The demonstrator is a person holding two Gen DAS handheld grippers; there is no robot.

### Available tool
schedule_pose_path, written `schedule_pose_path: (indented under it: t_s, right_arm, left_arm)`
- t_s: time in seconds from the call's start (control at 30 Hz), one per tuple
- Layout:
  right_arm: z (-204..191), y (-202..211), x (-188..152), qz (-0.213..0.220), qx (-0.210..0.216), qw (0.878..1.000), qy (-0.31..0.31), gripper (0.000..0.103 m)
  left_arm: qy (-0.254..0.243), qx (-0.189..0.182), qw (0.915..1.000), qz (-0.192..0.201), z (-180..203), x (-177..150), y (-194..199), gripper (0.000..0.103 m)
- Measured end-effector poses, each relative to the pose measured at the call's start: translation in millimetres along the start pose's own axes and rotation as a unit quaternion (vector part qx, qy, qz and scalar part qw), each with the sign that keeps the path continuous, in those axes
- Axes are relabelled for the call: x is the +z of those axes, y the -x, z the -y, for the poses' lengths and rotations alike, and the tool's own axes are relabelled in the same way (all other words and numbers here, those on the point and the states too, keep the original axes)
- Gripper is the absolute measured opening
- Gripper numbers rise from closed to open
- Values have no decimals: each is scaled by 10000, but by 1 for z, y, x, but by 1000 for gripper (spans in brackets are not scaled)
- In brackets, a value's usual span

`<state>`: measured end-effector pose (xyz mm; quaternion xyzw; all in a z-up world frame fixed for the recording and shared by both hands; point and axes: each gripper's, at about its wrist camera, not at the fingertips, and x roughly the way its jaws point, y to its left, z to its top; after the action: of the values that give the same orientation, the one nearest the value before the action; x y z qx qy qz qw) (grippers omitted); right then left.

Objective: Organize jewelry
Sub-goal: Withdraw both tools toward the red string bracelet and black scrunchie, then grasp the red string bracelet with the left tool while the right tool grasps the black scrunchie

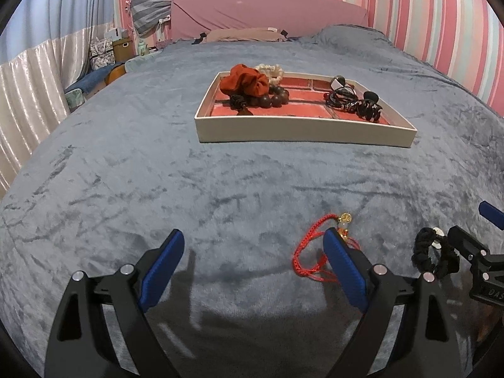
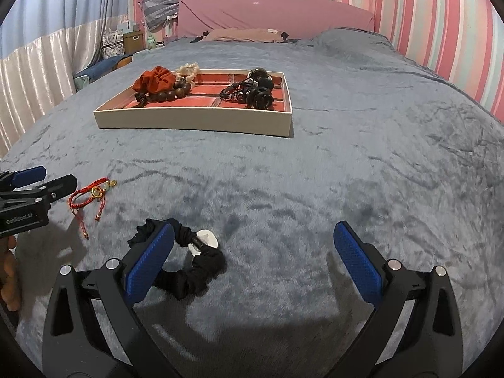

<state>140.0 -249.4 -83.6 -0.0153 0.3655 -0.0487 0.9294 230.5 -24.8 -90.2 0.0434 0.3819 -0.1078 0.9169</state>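
A white tray [image 1: 302,130] with red compartments sits on the grey bedspread, holding a rust scrunchie [image 1: 244,81], dark wooden beads [image 1: 274,98] and black hair ties [image 1: 352,102]. It also shows in the right wrist view [image 2: 195,123]. A red cord bracelet [image 1: 310,252] with a gold charm lies by my left gripper's right finger; it also shows in the right wrist view [image 2: 91,193]. A black scrunchie [image 2: 192,271] with a white piece lies by my right gripper's left finger, partly hidden behind it. My left gripper [image 1: 256,253] is open and empty. My right gripper [image 2: 253,245] is open and empty.
A cream scrunchie [image 1: 272,71] rests at the tray's back left. A pink headboard [image 1: 267,12] and pillows stand at the far end. Curtains and boxes are to the left, a striped wall to the right. The left gripper shows in the right wrist view [image 2: 41,186].
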Motion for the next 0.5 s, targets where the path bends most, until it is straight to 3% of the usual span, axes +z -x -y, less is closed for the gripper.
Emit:
schedule_pose_path:
  t_s: [0.5]
  right_arm:
    - [-11,-9,-7,-128,-176,9996,198,98]
  left_arm:
    - [12,-338,9994,-113,-1,-8,-11,88]
